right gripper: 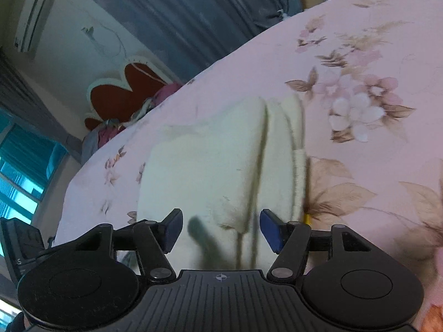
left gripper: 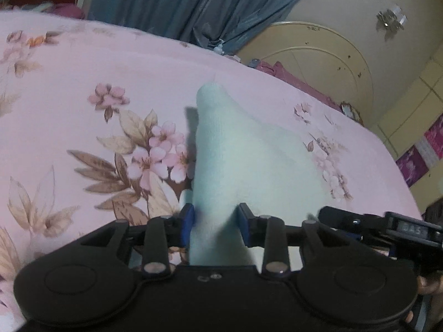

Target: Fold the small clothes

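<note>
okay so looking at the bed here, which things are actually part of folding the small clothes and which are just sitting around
Part of the job:
- white garment, pinched by the left gripper
- right gripper, fingers open over the same cloth
- floral bedsheet, the work surface

Just lying about:
- blue curtain
- air conditioner
- red flower-shaped cushion

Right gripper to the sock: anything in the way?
Nothing visible. The right gripper is open with the white sock directly between and ahead of its fingers, lying on the floral bedsheet. The left gripper is already shut on the sock.
</note>
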Motion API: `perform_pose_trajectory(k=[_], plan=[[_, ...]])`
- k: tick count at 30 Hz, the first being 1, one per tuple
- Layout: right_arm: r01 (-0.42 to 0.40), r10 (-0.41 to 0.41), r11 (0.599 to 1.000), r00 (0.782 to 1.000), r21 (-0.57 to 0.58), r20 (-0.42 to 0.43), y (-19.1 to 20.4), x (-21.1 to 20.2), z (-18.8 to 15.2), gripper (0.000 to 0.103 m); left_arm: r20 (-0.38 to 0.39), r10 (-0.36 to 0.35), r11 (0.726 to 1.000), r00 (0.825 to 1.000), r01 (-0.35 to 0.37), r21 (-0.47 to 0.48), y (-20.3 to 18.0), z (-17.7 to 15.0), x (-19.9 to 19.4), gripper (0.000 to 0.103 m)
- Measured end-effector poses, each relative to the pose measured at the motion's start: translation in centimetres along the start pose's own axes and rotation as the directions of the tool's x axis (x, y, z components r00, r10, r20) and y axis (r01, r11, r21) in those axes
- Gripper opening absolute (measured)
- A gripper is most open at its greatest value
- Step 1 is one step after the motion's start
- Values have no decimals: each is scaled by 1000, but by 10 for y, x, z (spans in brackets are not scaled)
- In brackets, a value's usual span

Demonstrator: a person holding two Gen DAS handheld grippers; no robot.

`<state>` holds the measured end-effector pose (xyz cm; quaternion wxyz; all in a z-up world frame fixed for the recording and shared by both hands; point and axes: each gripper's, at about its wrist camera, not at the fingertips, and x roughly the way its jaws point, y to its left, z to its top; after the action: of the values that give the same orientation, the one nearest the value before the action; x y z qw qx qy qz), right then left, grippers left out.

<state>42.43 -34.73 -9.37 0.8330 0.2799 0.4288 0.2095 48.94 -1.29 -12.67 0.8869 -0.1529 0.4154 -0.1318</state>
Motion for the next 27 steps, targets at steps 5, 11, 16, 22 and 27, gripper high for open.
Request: perform_pose_trajectory(k=[5, 11, 16, 22, 27], plan=[[55, -56, 994, 998, -91, -18, 15, 12, 0, 50, 70, -13, 989, 997, 2, 146, -9, 16, -5, 28], [87, -84, 982, 996, -167, 22, 26, 2, 1, 16, 28, -38, 975, 999, 31, 219, -23, 17, 4, 27], [119, -111, 973, 993, -198, 51, 17, -28, 3, 16, -30, -48, 955, 998, 54, 291, -55, 10, 11, 28], [79, -80, 993, 997, -87, -15, -15, -14, 0, 16, -30, -9, 946, 1000, 18, 322, -64, 9, 15, 27], [135, -121, 983, 986, -122, 115, -11, -33, 16, 44, 7, -21, 940, 1000, 17, 340, -63, 28, 22, 30]])
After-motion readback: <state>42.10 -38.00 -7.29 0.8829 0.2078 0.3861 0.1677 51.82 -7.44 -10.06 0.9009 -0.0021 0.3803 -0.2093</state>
